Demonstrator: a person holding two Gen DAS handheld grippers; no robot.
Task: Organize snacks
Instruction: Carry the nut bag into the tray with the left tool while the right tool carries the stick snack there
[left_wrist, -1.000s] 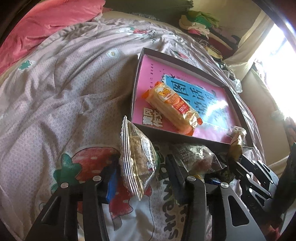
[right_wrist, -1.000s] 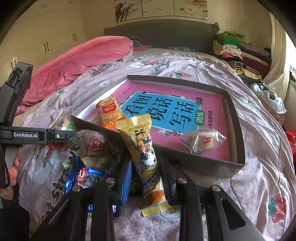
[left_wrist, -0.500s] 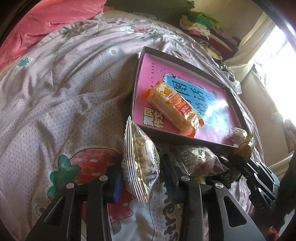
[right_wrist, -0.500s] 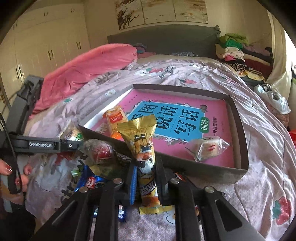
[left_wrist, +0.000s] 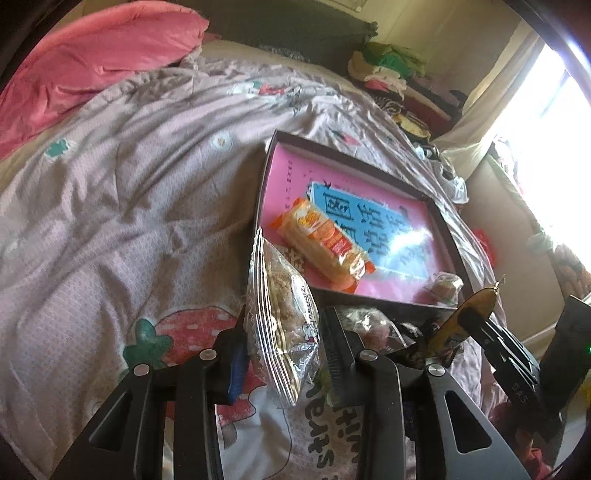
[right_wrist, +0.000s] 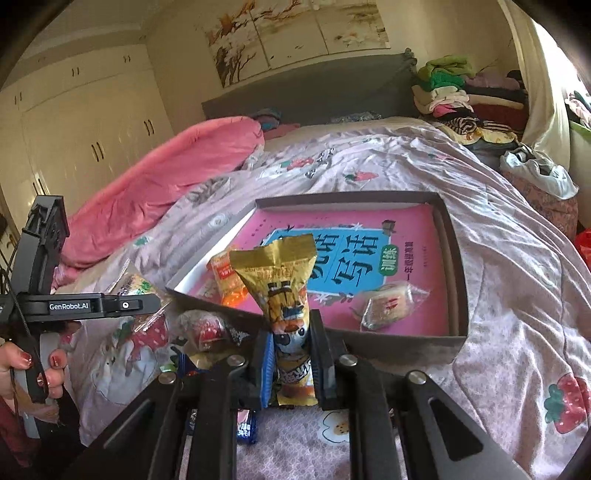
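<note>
Nearest the right wrist camera, the right tool (right_wrist: 290, 363) has just closed tight on a yellow snack packet (right_wrist: 286, 295), gripping its lower half so the crimped top stands upright and clear above the fingers; held that way it should pass over the box wall without snagging. The left tool (left_wrist: 282, 345) has likewise just been narrowing onto a clear bag of crumbly snack (left_wrist: 280, 317), pinching the bag edge-on, so its flat faces sit against the pads and the crimped seam points forward. A hand (right_wrist: 26, 369) grips that tool's handle at the left of the right view.

Just beyond the fingers, the loose snacks still to be sorted lie heaped on the strawberry-print quilt (left_wrist: 122, 206), among them a clear-wrapped red sweet (right_wrist: 205, 328), right against the near wall of the shallow box (right_wrist: 456, 258). The heap probably sits there to keep each carry short. Inside the box, lined with a pink printed sheet, an orange wafer pack (left_wrist: 325, 245) lies at the left and a small clear-wrapped cake (right_wrist: 388, 304) nearer the right, well apart, leaving room between for both held packets.
</note>
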